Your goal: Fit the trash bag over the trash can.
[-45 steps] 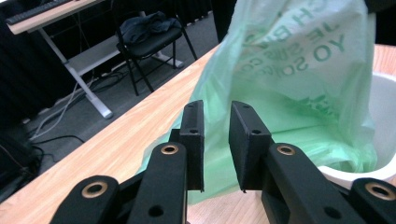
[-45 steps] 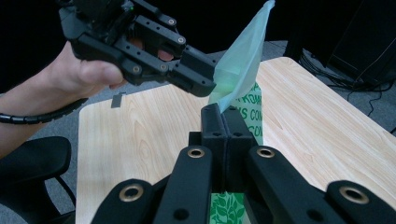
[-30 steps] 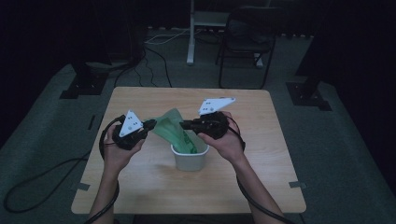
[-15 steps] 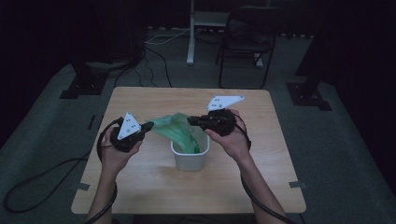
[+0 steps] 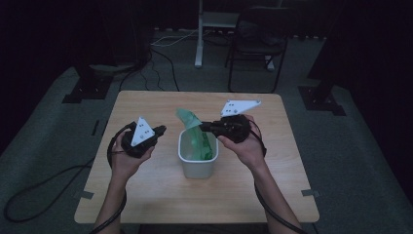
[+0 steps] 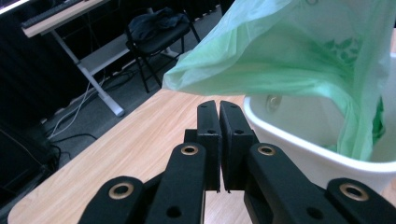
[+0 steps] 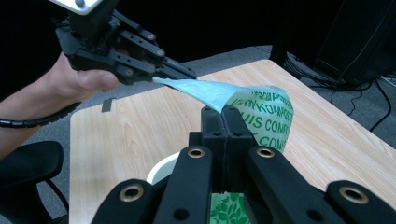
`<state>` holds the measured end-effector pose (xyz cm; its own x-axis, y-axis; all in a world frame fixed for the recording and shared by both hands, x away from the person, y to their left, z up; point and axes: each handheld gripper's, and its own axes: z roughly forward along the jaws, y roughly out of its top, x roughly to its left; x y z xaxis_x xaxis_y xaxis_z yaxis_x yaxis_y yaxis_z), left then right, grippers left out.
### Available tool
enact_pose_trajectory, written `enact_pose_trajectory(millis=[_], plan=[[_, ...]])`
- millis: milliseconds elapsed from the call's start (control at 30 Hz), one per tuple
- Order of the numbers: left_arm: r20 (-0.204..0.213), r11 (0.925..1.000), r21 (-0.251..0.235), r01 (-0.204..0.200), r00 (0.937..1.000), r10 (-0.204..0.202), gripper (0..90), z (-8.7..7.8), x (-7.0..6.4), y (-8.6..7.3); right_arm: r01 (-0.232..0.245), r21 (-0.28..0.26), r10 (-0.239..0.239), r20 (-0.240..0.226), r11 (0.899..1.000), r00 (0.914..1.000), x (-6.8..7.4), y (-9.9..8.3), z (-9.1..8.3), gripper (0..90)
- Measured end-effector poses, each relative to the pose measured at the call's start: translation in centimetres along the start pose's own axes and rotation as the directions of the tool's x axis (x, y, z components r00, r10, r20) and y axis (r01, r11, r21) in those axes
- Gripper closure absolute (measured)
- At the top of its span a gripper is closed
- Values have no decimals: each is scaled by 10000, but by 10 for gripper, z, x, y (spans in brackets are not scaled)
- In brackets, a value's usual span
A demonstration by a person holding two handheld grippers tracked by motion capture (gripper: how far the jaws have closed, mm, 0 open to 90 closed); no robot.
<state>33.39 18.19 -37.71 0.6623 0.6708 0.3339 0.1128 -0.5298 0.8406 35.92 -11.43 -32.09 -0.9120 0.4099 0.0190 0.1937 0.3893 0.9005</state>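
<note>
A green compostable bag (image 5: pixel 191 122) stands in a white bin (image 5: pixel 197 168) at the middle of the wooden table (image 5: pixel 146 195). From the right of the bin my right gripper (image 5: pixel 202 126) reaches in, shut on the bag's upper edge. In the right gripper view its jaws (image 7: pixel 222 112) pinch a pale strip of the bag (image 7: pixel 266 116) above the bin (image 7: pixel 163 170). My left gripper (image 5: pixel 162 129) is left of the bin, shut and apart from the bag. Its own view shows the jaws (image 6: pixel 218 105) pressed together on nothing, with the bag (image 6: pixel 303 51) and bin (image 6: pixel 299 154) just beyond.
A dark chair (image 5: pixel 258 44) and a white stand post (image 5: pixel 198 34) are on the floor behind the table. Cables (image 5: pixel 160 48) run across the carpet there. Bare tabletop lies in front of the bin and to both sides of it.
The bag was stretched between both grippers. Now it hangs from the right gripper alone and sits lower in the bin. The left gripper has let go; the right one shifted slightly right.
</note>
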Motion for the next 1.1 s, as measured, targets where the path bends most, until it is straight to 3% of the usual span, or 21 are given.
enact_pose_trajectory(millis=[400,600,967,1100], plan=[[86,9997,-216,-74,9999,75,825,5,-5,6,106,-156,-114,-513,9998,9986,5,2,-2,900],[359,9989,-239,-398,9985,407,783,7,-9,9,194,-192,-206,-649,9996,9977,9,4,-2,900],[723,9975,-499,-504,9959,540,611,0,-14,11,393,-73,-398,-779,9992,9962,15,5,-3,900],[542,9981,-350,-508,9971,527,625,2,-13,11,413,-69,-417,-825,9991,9957,16,5,-2,900]])
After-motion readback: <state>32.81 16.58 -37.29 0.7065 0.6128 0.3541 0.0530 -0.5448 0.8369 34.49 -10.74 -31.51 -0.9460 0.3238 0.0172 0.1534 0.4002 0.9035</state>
